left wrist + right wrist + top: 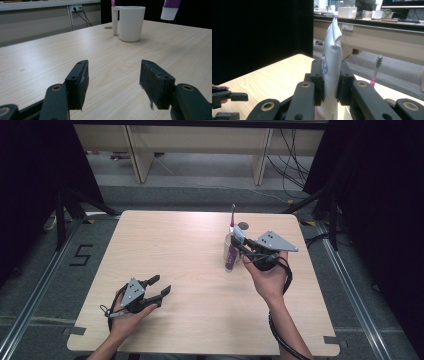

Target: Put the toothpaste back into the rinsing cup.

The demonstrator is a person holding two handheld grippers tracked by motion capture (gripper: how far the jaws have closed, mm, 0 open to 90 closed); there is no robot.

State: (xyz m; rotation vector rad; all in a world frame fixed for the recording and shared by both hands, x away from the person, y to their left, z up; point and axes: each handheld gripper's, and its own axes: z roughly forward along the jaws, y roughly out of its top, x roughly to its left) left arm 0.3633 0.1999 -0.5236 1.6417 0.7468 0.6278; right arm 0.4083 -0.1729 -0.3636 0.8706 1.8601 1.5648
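A white and purple toothpaste tube (231, 256) hangs cap down, clamped near its crimped end by my right gripper (240, 243), which is shut on it. In the right gripper view the tube (332, 57) stands between the two black jaws of the right gripper (331, 82). Just behind the tube stands a white mug (227, 242) with a pink toothbrush (232, 217) upright in it. The mug (131, 22) and the tube's cap (169, 13) also appear far ahead in the left gripper view. My left gripper (161, 289) rests open near the table's front left, nothing between its pads (80, 82).
The light wooden table (180, 250) has a small round dark hole (243, 225) behind the mug. Black curtains flank both sides. A desk with cables (290, 155) stands beyond the far edge. The toothbrush (375, 71) rises to the right of the held tube.
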